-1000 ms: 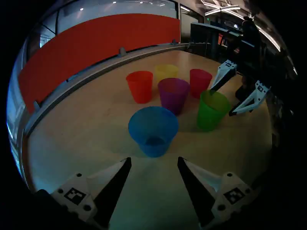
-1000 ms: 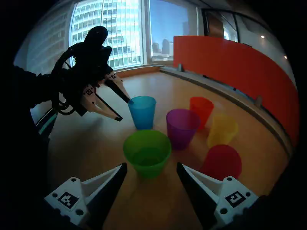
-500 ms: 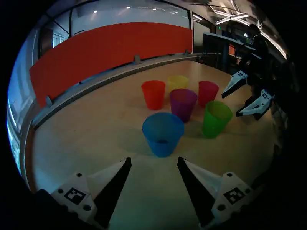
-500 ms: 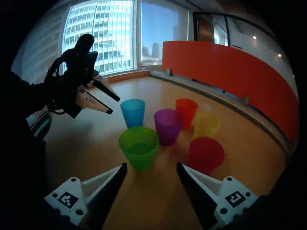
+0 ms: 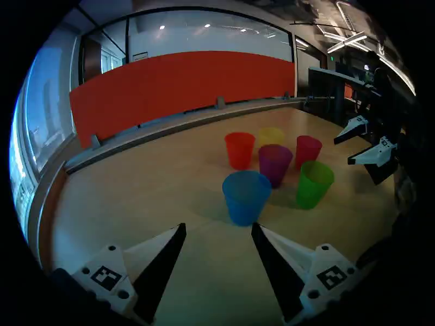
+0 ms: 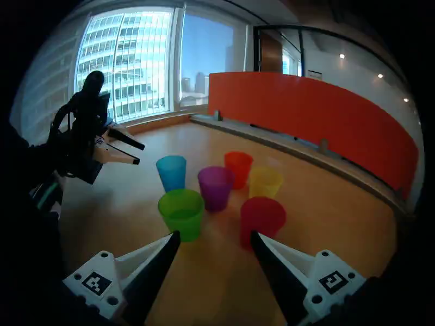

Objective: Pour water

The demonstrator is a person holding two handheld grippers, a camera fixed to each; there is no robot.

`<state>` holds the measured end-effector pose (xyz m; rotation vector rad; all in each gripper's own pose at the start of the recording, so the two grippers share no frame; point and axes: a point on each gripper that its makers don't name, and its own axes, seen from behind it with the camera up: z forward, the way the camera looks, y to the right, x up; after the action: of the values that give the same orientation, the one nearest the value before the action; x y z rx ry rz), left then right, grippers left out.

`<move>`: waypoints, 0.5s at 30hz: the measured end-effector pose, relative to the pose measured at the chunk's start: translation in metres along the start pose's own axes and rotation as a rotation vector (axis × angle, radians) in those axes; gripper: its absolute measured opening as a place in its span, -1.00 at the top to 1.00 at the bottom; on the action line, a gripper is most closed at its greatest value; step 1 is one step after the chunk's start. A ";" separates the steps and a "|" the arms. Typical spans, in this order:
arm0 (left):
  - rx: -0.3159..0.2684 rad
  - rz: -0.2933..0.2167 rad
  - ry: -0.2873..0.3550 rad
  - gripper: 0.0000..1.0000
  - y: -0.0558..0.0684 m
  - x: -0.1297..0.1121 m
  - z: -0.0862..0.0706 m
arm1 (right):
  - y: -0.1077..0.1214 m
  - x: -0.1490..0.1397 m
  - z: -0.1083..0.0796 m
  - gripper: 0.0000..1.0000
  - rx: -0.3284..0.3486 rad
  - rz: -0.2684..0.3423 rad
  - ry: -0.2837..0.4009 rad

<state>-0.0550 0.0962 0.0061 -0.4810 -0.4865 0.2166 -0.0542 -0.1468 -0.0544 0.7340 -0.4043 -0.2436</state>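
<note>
translucent blue plastic cup is sat on the light wooden tabletop, just ahead of the left gripper. translucent green plastic cup is found near the right gripper, slightly left of it. both sets of fingers are spread wide, nothing held.

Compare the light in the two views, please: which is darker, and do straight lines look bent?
The left gripper view is darker, with a bluish cast; the blue cup throws a soft shadow on the table, and the orange panel bows along its top edge. The right gripper view is brighter: the windows backlight the left gripper into a near silhouette, and their frames curve.
</note>
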 end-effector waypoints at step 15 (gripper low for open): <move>0.129 -0.042 0.160 -0.78 -0.012 0.024 -0.019 | 0.044 0.019 -0.019 -1.00 -0.238 0.048 0.125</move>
<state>-0.0243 0.0859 0.0068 -0.3585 -0.3241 0.1663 -0.0261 -0.1105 -0.0314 0.5020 -0.2680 -0.1957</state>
